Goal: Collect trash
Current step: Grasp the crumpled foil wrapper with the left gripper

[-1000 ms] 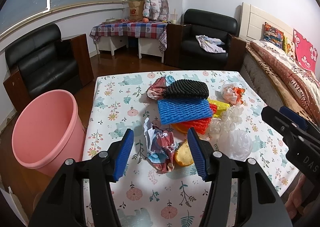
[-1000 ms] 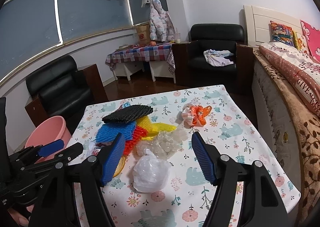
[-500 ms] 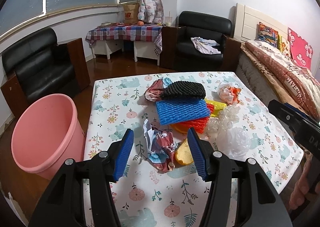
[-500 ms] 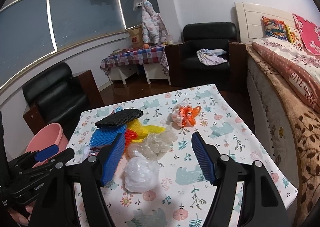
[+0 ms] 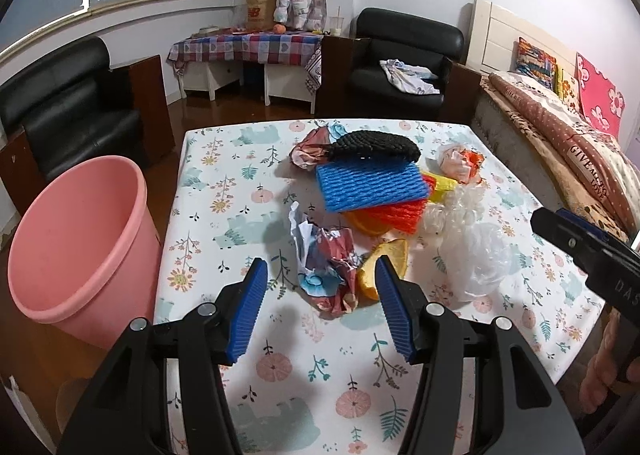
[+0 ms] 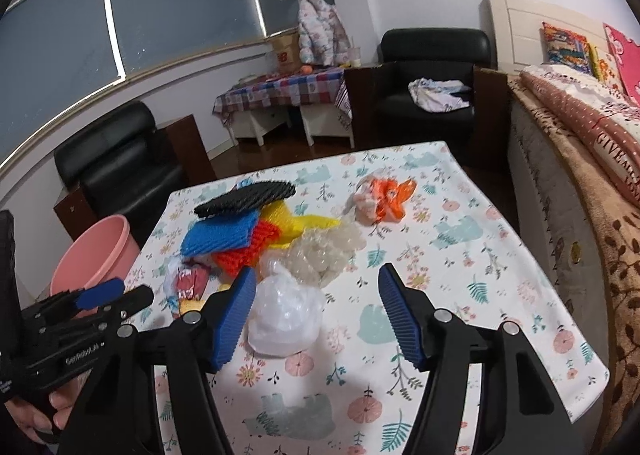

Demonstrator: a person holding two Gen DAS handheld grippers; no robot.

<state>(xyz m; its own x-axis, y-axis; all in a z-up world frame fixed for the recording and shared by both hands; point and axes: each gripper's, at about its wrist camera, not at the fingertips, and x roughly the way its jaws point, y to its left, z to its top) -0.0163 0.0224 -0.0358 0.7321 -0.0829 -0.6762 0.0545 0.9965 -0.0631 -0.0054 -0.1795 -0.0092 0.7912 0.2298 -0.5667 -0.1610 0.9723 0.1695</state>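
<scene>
Jaws apart on both grippers, empty; approach step, hovering over crumpled wrapper (image 5: pixel 328 267); next: lower, clamp, carry to pink bin (image 5: pixel 76 239).

On my bench (image 5: pixel 240 335), draped in a floral cloth, I count four foam net sleeves: one black (image 5: pixel 376 146), one blue (image 5: pixel 372 185), one red-orange (image 5: pixel 394 213) and one yellow (image 6: pixel 298 221). There are two crumpled printed paper wrappers, one near me (image 5: pixel 328 267) and one at the far side (image 5: pixel 310 149); one crumpled clear plastic bag (image 6: pixel 284 313); one wad of bubble wrap (image 6: pixel 320 255); one orange-and-white plastic wad (image 6: pixel 384 201); and two orange peel pieces (image 5: pixel 386 269). One pink plastic bucket (image 5: pixel 76 251) stands beside the bench. I hold two pairs of tongs, left (image 5: pixel 318 309) and right (image 6: pixel 316 319).
</scene>
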